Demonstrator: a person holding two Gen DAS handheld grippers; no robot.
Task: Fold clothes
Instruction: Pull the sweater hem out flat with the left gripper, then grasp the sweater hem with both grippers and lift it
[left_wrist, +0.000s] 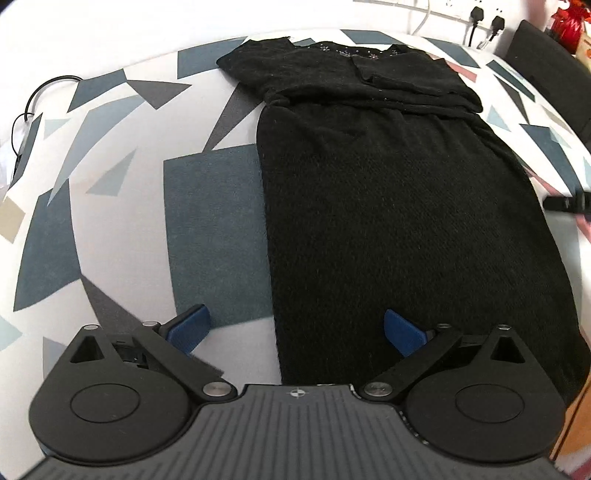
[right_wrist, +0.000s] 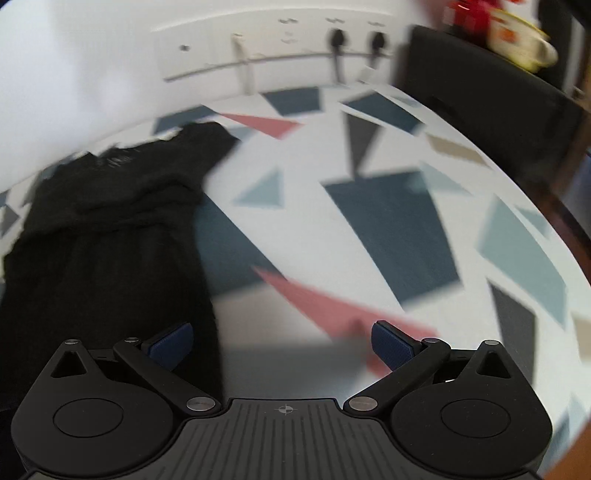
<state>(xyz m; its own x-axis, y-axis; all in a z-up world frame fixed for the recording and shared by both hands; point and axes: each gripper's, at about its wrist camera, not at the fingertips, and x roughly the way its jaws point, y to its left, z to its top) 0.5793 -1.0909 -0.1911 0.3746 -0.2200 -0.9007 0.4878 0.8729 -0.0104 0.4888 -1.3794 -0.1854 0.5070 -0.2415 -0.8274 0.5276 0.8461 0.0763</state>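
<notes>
We worked over a white tablecloth patterned with grey, blue and pink shards (left_wrist: 122, 229), where the black knitted dress (left_wrist: 388, 206) lay flat lengthwise. Our left gripper (left_wrist: 295, 328) hovered, pads spread, astride the hem's left edge; the right gripper (right_wrist: 282, 343) hovered spread beside its right edge. Pinching both hem corners evenly seemed wise.

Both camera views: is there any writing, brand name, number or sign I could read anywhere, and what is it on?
No readable words or numbers in either view.
Left claw: only a small crosshair mark on its base, no text.
Right claw: the same crosshair mark, no text.
Black dress: pale beading at the neckline, not lettering.
Red and yellow items in the far corner: any print is too blurred to read.
</notes>
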